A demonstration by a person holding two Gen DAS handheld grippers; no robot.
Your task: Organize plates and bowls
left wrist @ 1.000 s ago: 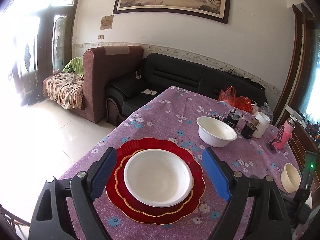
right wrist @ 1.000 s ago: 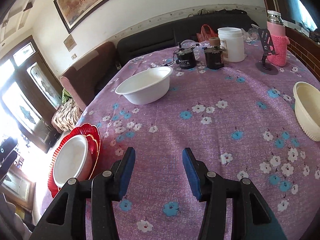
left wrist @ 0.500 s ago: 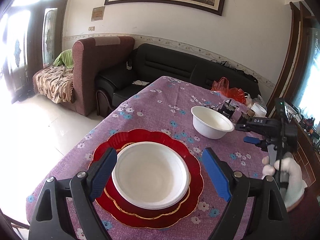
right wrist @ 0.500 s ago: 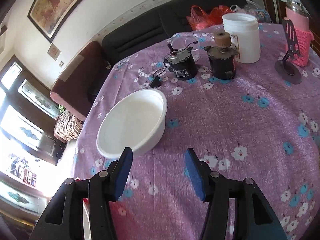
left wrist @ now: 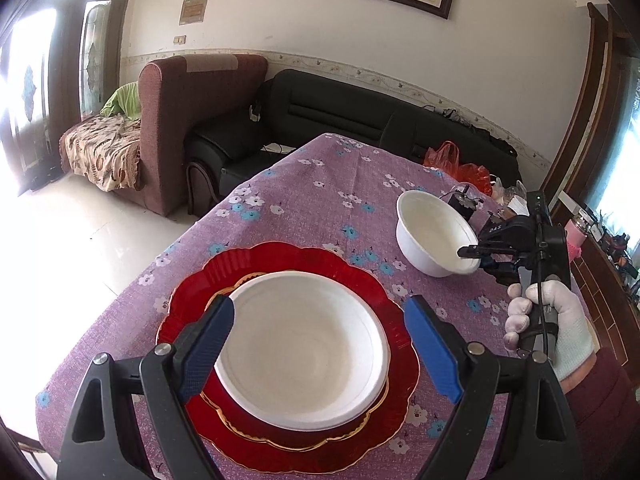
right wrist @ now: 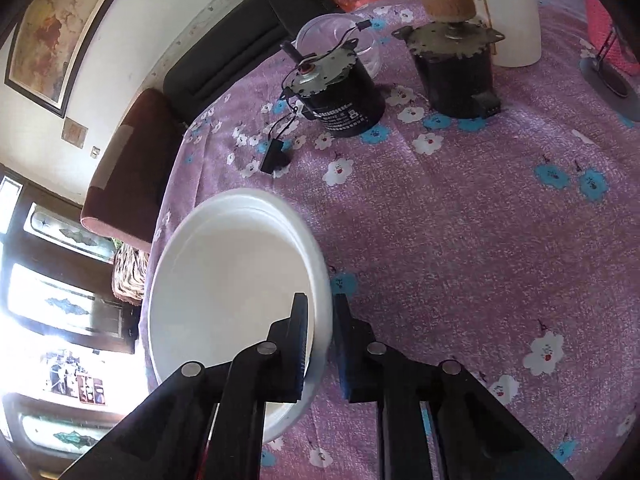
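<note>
A white shallow bowl (left wrist: pixel 304 344) rests on a gold-rimmed plate inside a red scalloped plate (left wrist: pixel 224 272) at the near end of the purple flowered table. My left gripper (left wrist: pixel 320 308) hovers just above this stack, open, its blue pads on either side of the white dish and not touching it. A deeper white bowl (left wrist: pixel 432 228) stands further back on the right. My right gripper (right wrist: pixel 321 300), held by a gloved hand (left wrist: pixel 552 328), is shut on the near rim of that white bowl (right wrist: pixel 228 280), one pad inside and one outside.
Behind the bowl stand two black motors (right wrist: pixel 340 96) (right wrist: pixel 456 72) with a loose plug, a white jar (right wrist: pixel 508 12), a clear cup and a pink bottle (right wrist: pixel 608 20) by a phone stand. The table's left edge drops to the floor; a black sofa (left wrist: pixel 360 120) lies beyond.
My right gripper travelled left across the table to the deep white bowl and closed on its rim. The left gripper sank slightly toward the plate stack, still open.
</note>
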